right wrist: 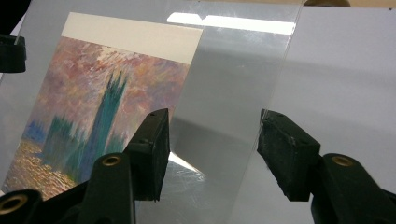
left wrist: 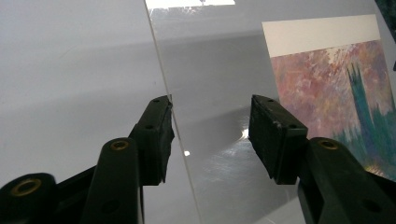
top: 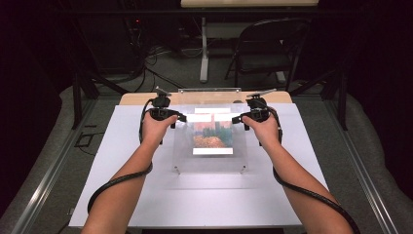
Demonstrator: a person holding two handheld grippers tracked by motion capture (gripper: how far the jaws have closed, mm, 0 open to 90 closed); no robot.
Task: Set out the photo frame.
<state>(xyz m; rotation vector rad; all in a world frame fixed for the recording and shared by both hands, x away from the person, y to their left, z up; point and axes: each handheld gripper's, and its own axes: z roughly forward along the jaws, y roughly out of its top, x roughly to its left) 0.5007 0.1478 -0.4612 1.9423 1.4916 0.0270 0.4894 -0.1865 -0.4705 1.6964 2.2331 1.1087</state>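
Clearly, the clear acrylic sheet (top: 210,146) lies tilted over the white table (top: 146,195), its far edge raised, covering a painted print with white borders (top: 212,134). The left gripper (top: 178,117) and right gripper (top: 238,118) each straddle 1 side edge with jaws spread; whether any pad touches the sheet is hard to tell. Glare washes out the print's top border.

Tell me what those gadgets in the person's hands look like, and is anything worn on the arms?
Both are black. The left gripper and right gripper each have two blocky fingers with brass-coloured screw rings, a grey plate on top and a thick black cable trailing back. The forearms are bare, no sleeves.
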